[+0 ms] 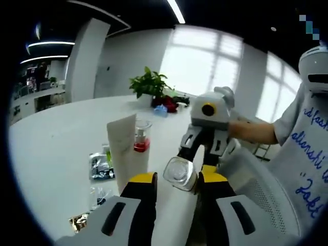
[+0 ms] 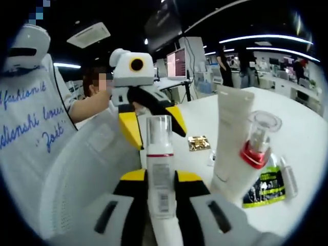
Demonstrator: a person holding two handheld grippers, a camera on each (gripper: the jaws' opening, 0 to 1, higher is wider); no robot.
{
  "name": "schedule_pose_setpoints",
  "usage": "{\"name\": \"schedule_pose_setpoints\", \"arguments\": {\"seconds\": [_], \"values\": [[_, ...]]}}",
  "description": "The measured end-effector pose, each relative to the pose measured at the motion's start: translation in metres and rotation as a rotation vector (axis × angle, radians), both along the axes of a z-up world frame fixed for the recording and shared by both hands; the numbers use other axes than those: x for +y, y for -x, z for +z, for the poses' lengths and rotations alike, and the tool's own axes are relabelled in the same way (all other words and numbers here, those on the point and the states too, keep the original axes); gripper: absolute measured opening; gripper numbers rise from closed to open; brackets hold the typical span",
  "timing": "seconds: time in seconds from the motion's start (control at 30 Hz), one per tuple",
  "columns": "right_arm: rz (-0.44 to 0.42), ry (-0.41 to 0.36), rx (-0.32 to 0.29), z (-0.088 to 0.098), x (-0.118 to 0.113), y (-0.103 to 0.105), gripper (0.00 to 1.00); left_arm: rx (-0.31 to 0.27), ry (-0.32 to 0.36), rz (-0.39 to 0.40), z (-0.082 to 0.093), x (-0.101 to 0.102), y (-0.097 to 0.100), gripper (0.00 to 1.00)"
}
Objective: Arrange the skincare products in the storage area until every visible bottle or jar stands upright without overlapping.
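My right gripper is clamped on a white pump bottle with a clear cap, held above the white table; in the left gripper view that bottle sits capped end toward me between the jaws of my left gripper, which stand apart around it. Just right of it in the right gripper view stand a white tube and a red-collared pump bottle, touching or nearly so. Past them lie sachets flat on the table, and far off in the left gripper view stands a potted plant.

White pump bottle with clear cap, held upright above the desk edge; white tube and red-collared pump bottle stand together
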State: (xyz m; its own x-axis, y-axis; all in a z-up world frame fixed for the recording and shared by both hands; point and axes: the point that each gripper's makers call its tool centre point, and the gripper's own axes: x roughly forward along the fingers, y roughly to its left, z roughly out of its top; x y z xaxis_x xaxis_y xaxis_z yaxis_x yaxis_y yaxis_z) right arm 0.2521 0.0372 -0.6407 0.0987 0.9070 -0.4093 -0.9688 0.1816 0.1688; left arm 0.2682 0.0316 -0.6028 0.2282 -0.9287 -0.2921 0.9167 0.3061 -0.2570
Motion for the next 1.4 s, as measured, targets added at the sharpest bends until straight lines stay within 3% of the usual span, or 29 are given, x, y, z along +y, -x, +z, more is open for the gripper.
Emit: {"name": "schedule_pose_setpoints", "arguments": {"seconds": [0.4, 0.5, 0.6, 0.73, 1.03, 1.27, 1.4], "values": [[0.042, 0.006, -0.022, -0.003, 0.002, 0.004, 0.2, 0.025, 0.037, -0.069, 0.006, -0.011, 0.011, 0.19], [0.033, 0.049, -0.071, -0.007, 0.002, 0.001, 0.2, 0.001, -0.013, -0.077, 0.002, -0.011, 0.012, 0.18], [0.009, 0.054, -0.074, -0.009, 0.002, -0.003, 0.21, -0.031, -0.045, -0.076, 0.001, -0.013, 0.012, 0.18], [-0.037, 0.078, -0.088, -0.014, 0.0, -0.011, 0.22, -0.043, -0.084, -0.05, -0.003, -0.009, 0.002, 0.18], [-0.118, 0.198, -0.105, -0.037, -0.011, -0.023, 0.27, 0.0, -0.138, 0.012, -0.014, -0.012, -0.011, 0.17], [-0.151, 0.24, -0.105, -0.044, -0.002, -0.027, 0.28, 0.031, -0.216, 0.081, -0.029, -0.012, -0.021, 0.17], [-0.177, 0.252, -0.097, -0.046, 0.002, -0.032, 0.26, 0.054, -0.208, 0.099, -0.03, -0.014, -0.022, 0.17]]}}
